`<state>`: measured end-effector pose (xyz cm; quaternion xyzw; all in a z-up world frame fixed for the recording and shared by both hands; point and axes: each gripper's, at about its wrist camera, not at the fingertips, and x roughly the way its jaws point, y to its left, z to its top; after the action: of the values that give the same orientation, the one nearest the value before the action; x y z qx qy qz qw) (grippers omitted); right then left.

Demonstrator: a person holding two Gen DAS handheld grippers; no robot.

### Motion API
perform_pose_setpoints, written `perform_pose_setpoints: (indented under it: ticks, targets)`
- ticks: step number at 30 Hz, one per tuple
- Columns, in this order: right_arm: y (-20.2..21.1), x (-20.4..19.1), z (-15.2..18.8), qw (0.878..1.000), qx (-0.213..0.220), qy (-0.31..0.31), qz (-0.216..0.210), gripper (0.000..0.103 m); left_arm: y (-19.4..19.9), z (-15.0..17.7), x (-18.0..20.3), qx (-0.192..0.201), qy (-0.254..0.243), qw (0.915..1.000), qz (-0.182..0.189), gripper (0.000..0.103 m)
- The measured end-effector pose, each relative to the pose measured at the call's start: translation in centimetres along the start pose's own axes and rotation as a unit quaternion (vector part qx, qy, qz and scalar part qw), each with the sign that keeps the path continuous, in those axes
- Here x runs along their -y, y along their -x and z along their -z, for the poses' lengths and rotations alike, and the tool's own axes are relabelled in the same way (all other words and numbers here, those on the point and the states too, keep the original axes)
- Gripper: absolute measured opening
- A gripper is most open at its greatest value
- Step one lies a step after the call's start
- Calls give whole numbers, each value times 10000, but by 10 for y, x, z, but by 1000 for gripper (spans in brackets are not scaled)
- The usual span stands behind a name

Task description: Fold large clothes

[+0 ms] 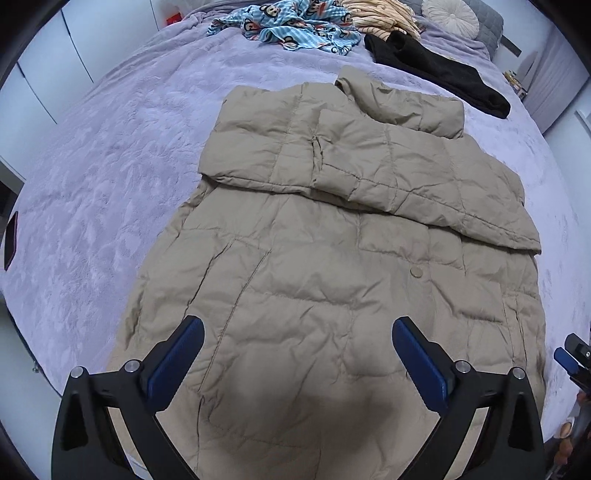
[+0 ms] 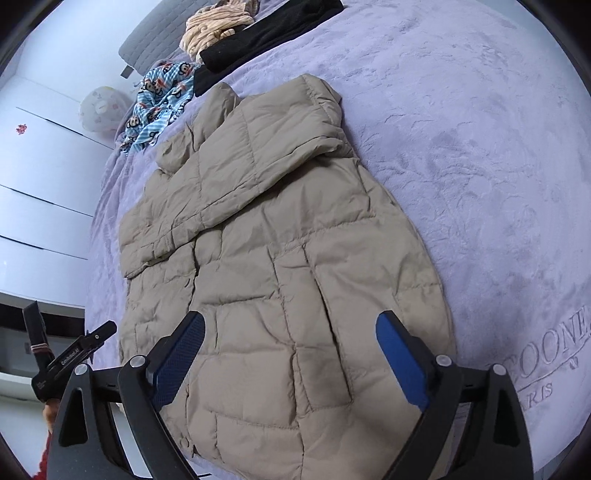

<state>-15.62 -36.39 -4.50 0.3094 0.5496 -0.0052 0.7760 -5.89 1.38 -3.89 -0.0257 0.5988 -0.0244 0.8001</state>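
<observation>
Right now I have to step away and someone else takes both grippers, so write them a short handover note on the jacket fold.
Left gripper: open, holding nothing, above the hem end of the beige puffer jacket.
Right gripper: open, holding nothing, over the same end.
The jacket lies flat on the purple blanket. Both sleeves are folded in across the chest.
Left to do: fold the body up lengthwise, probably hem toward collar.
The monkey-print cloth, black garment and striped garment beyond look unfolded.
</observation>
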Motion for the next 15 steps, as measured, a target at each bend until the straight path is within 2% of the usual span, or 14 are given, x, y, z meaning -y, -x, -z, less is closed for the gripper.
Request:
perform_pose_setpoints:
  ticks: [6, 9, 11, 15]
  targets:
    - [-2, -9, 32, 9991, -78, -378, -181, 95, 10, 24, -17, -75, -199, 9998, -1, 102]
    - [-5, -14, 48, 9984, -191, -512, -142, 95, 18, 38, -26, -59, -338, 9994, -17, 102]
    - [-4, -11, 60, 9962, -202, -840, -87, 95, 21, 47, -31, -71, -448, 9990, -37, 102]
    - [3, 6, 85, 9843, -59, -1721, -386, 95, 25, 62, -46, -169, -501, 9986, 74, 102]
